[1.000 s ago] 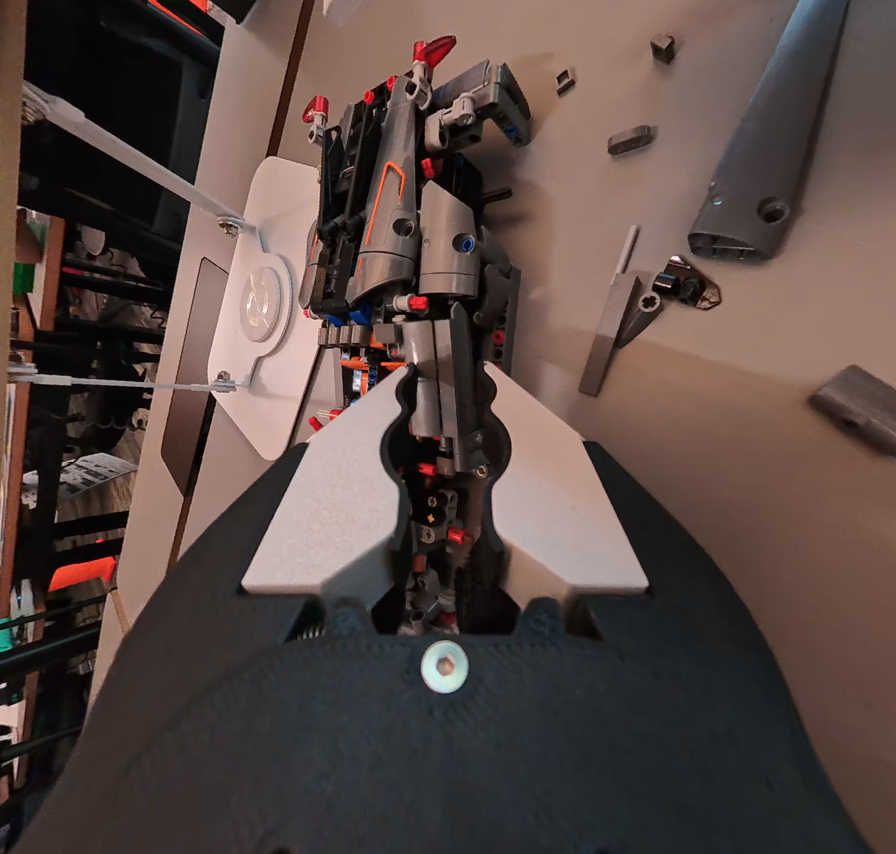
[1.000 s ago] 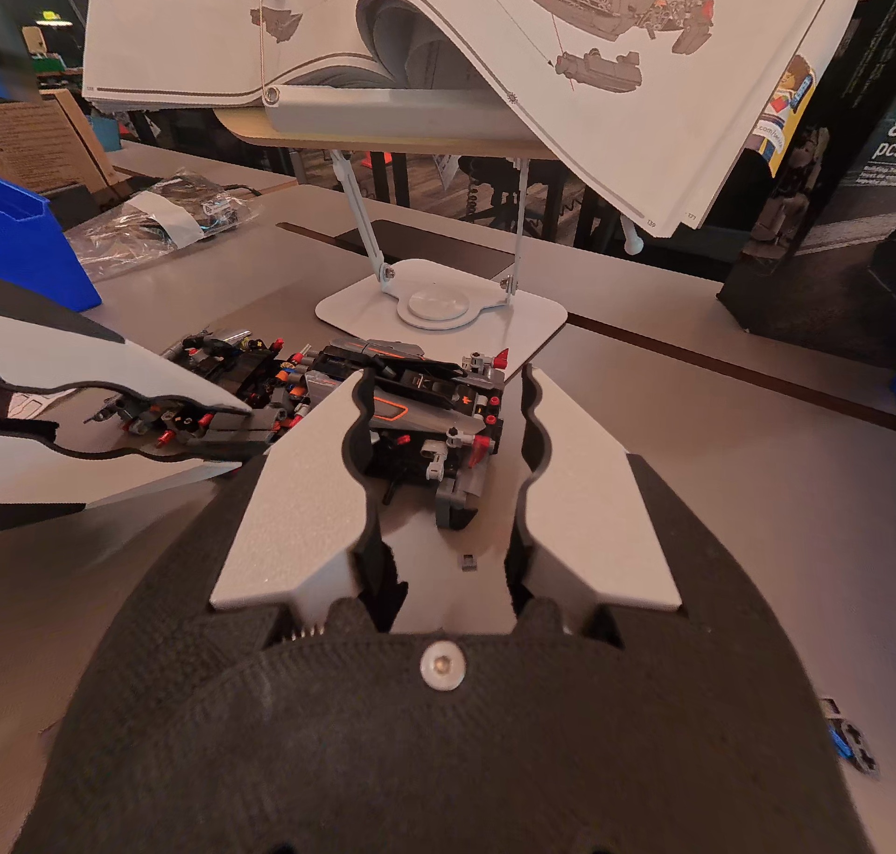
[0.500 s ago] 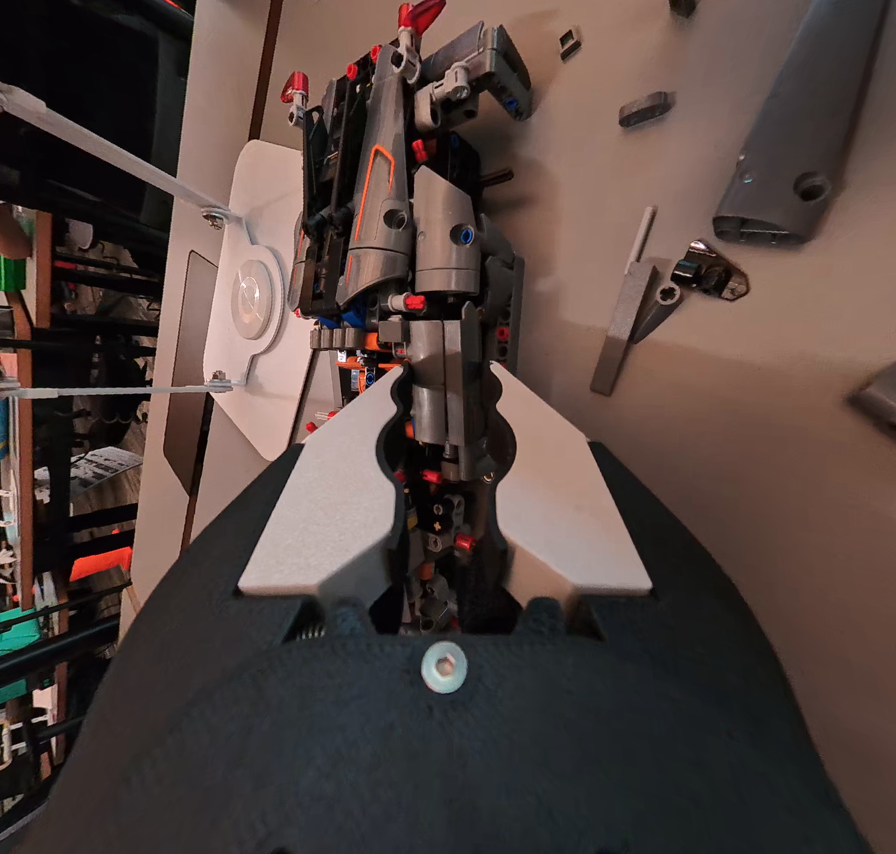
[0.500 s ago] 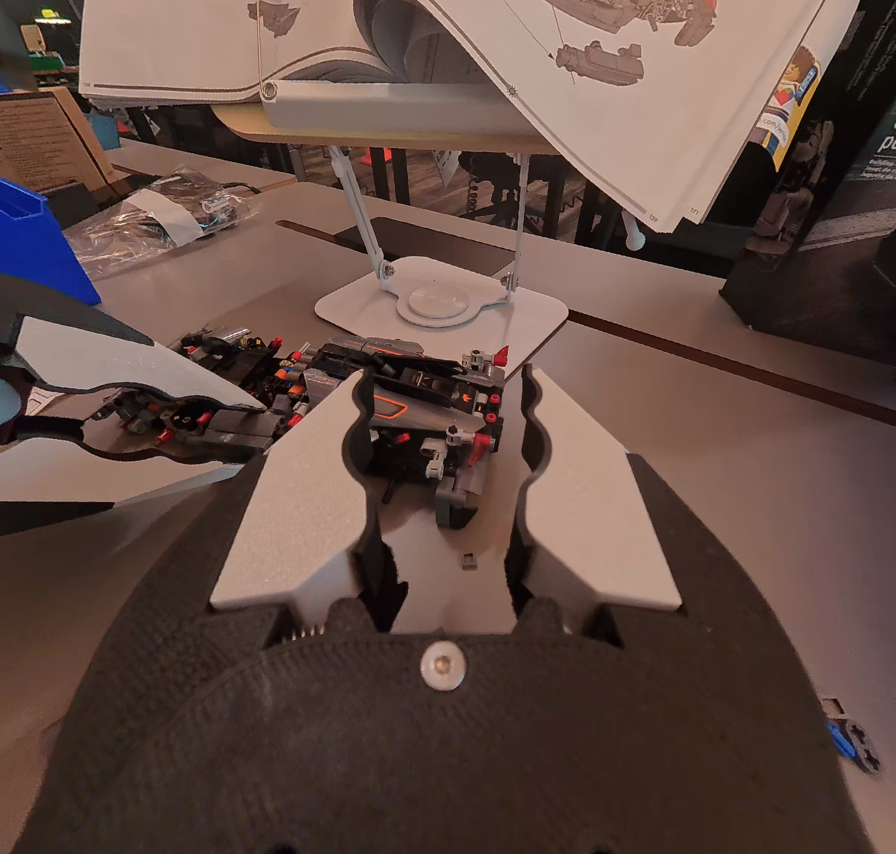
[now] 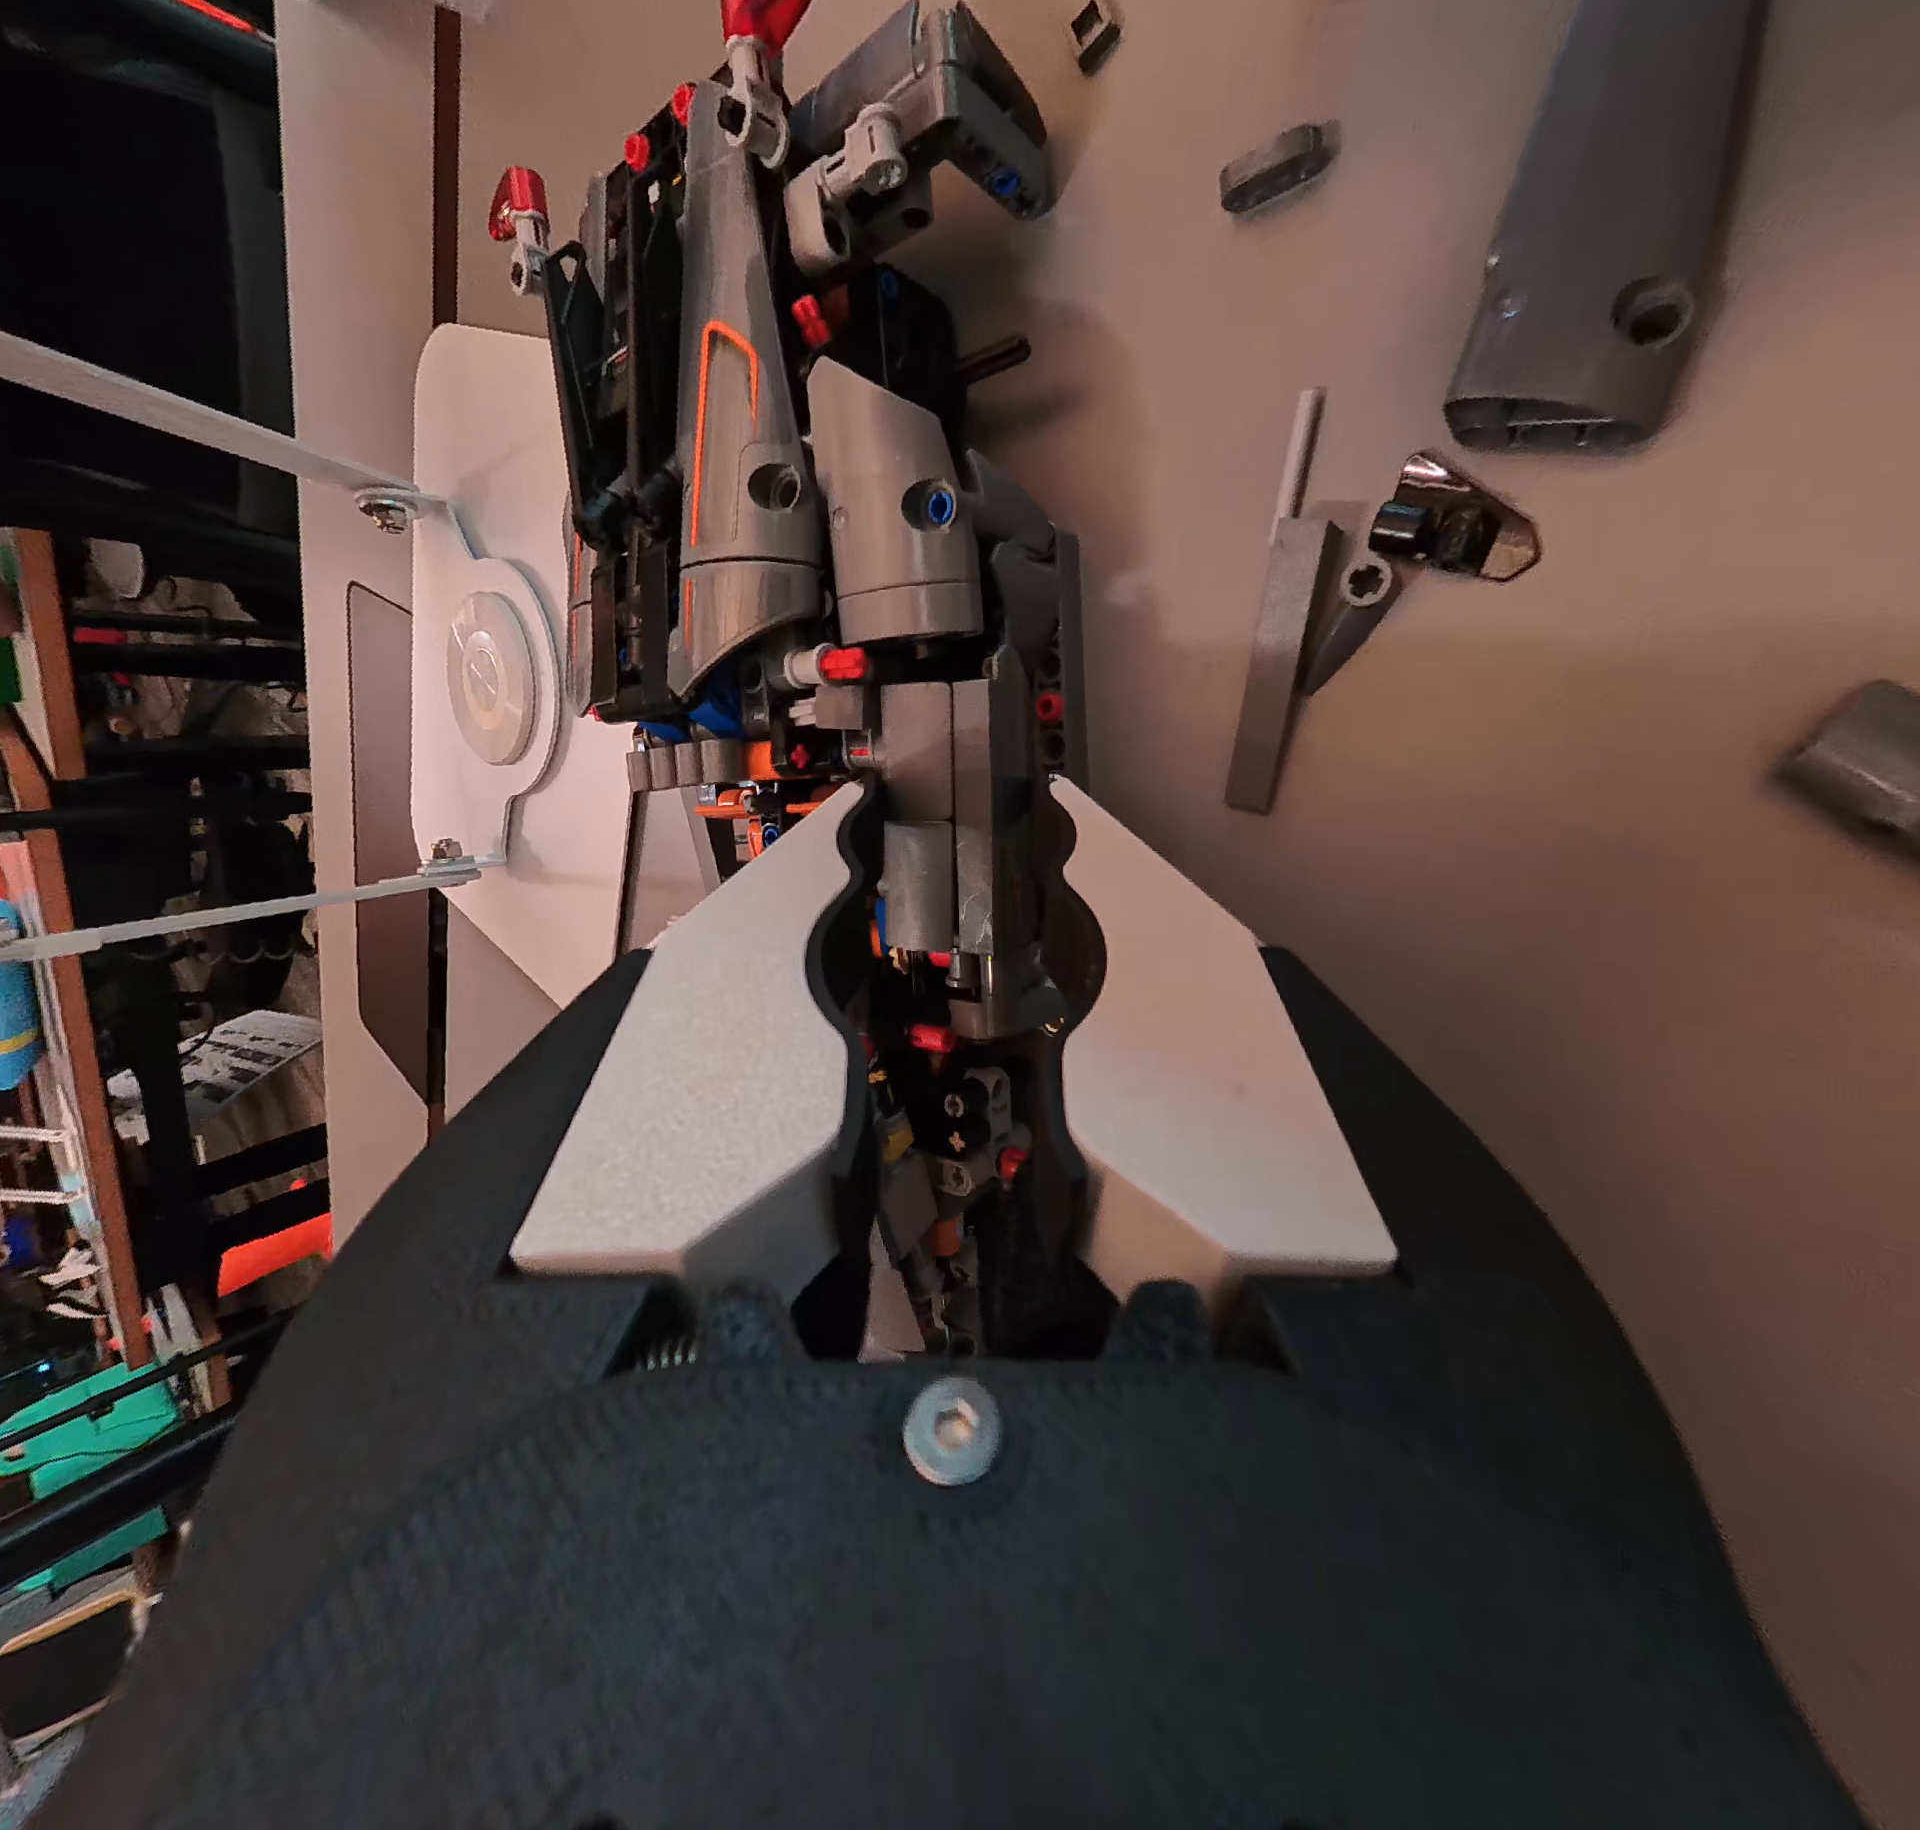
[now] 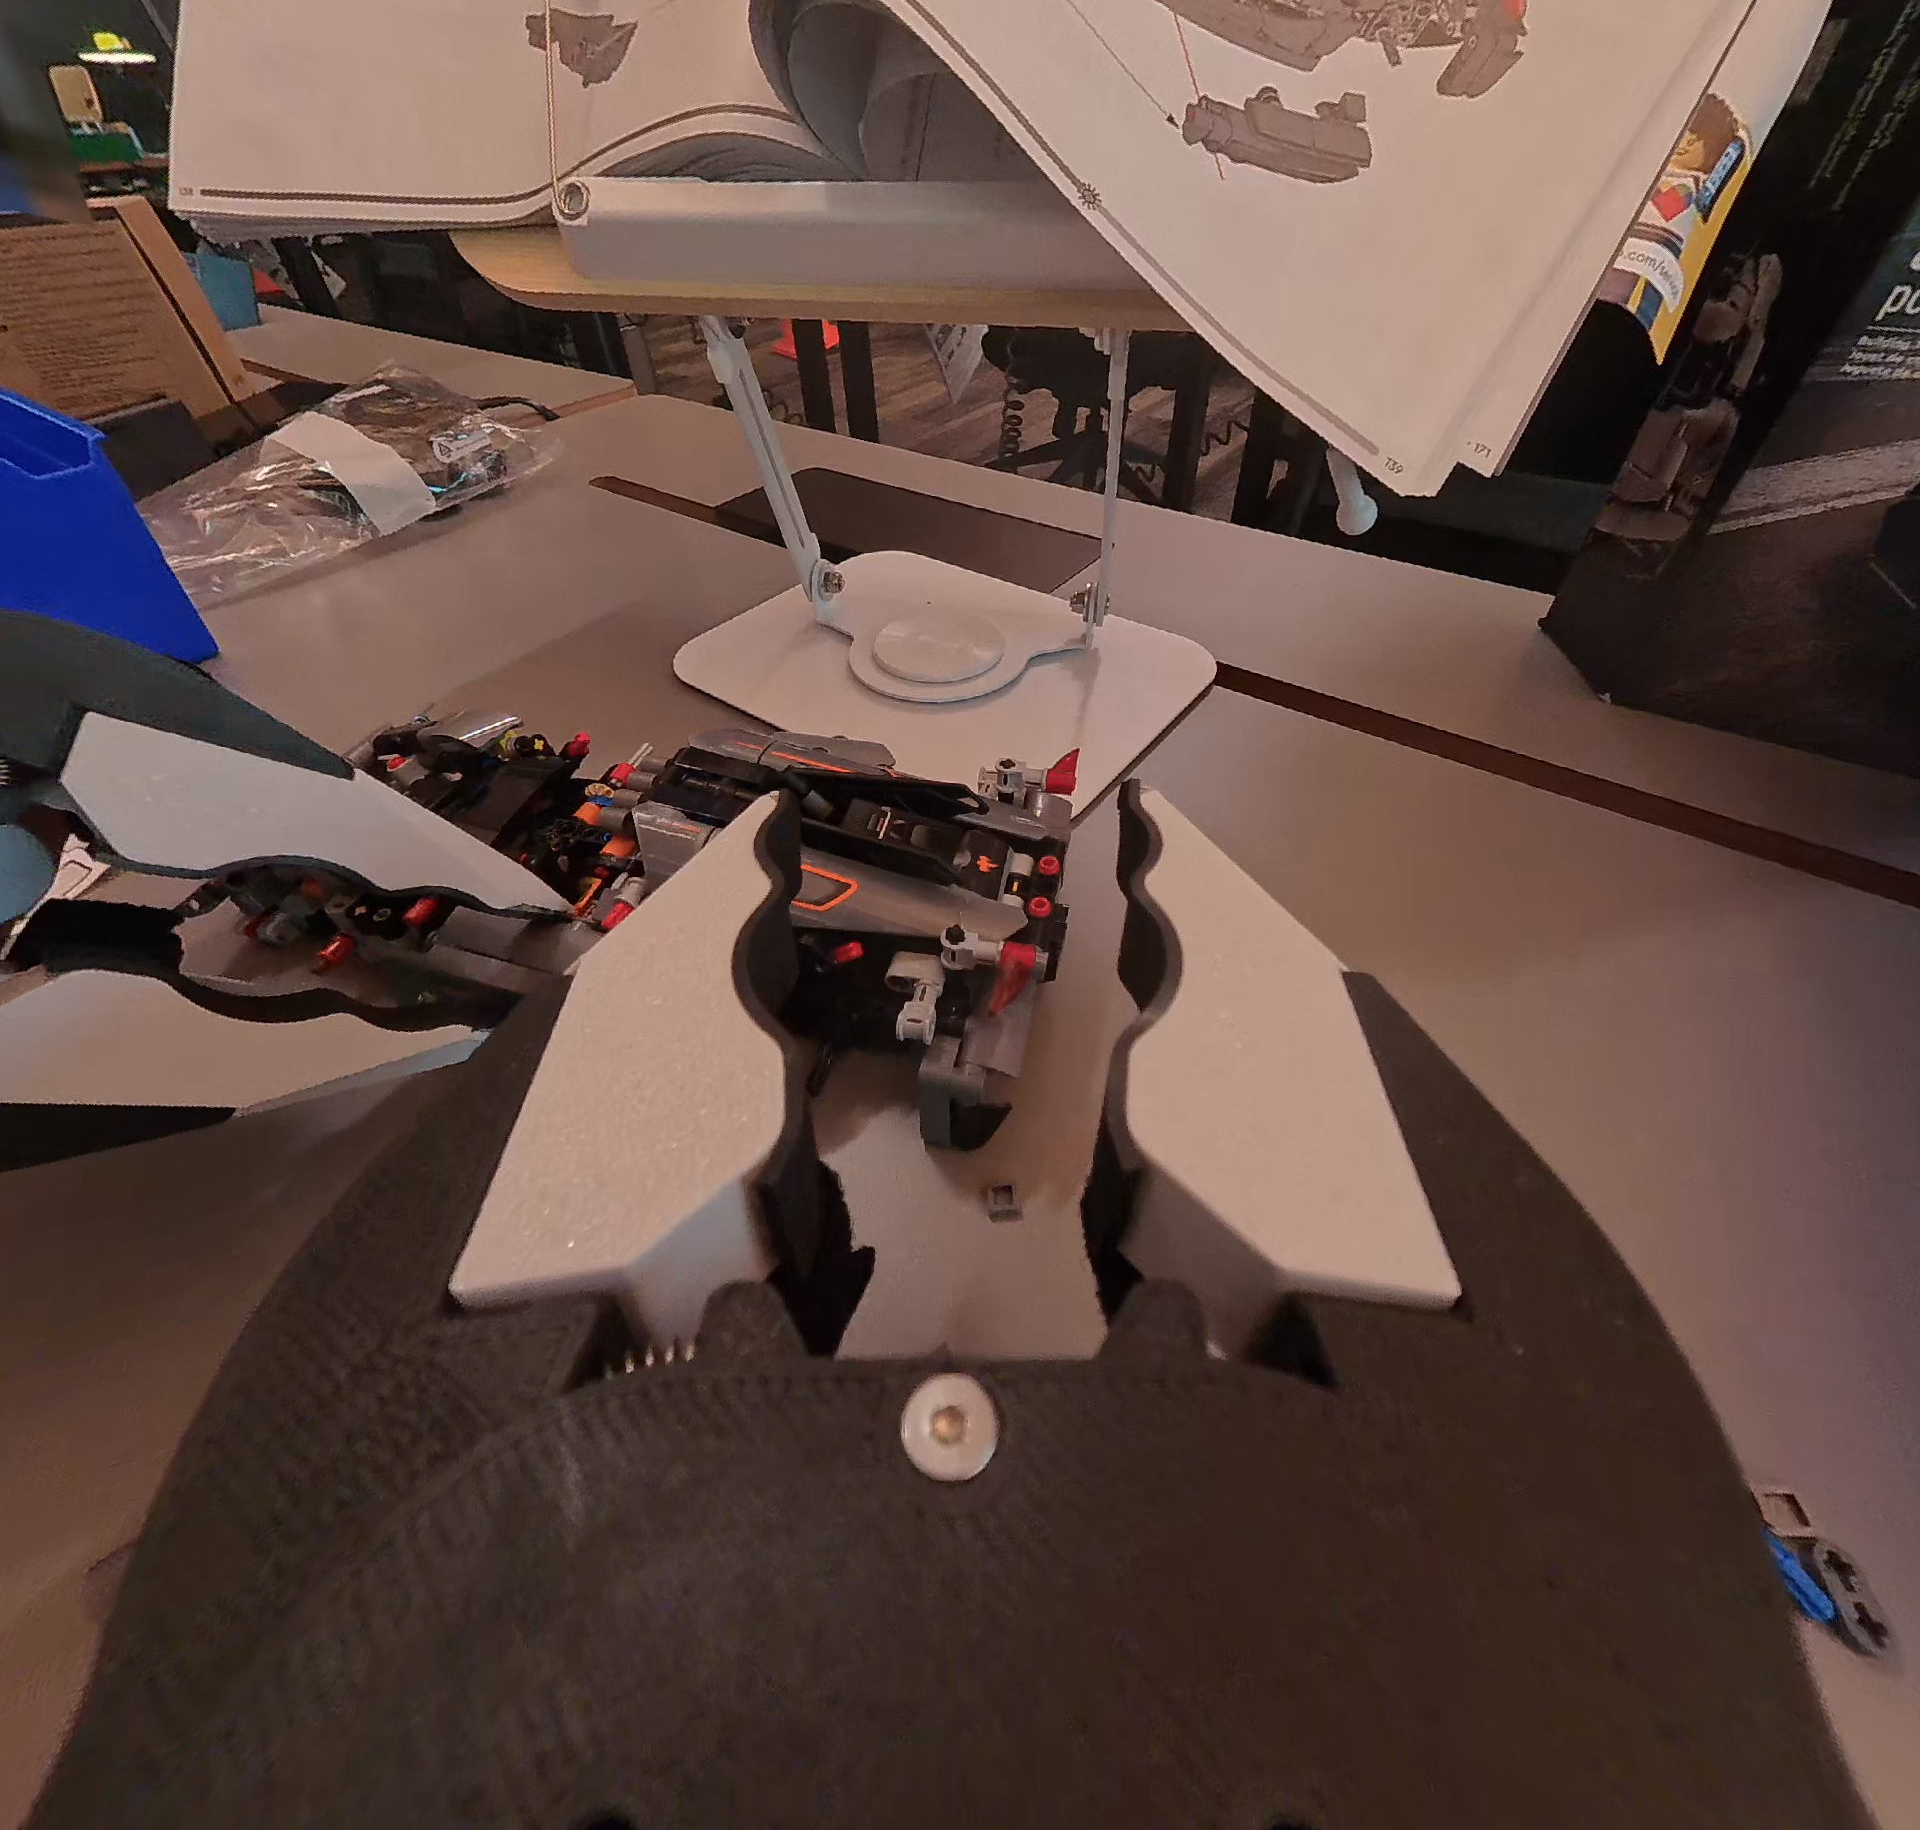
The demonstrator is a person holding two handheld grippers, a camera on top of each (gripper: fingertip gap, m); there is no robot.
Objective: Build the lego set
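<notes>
On table [image 6: 1455,949]: one lego model [image 5: 831,492] clamped by left gripper [image 5: 956,824], right gripper [image 6: 951,824] spread apart, empty; one instruction book [image 6: 1195,45] on one stand [image 6: 1122,679].

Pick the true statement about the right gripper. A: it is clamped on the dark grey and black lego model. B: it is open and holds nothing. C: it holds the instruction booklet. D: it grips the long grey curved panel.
B: the right gripper has its white fingers spread wide, with bare table between them, while the dark grey and black lego model lies beyond them.
</notes>
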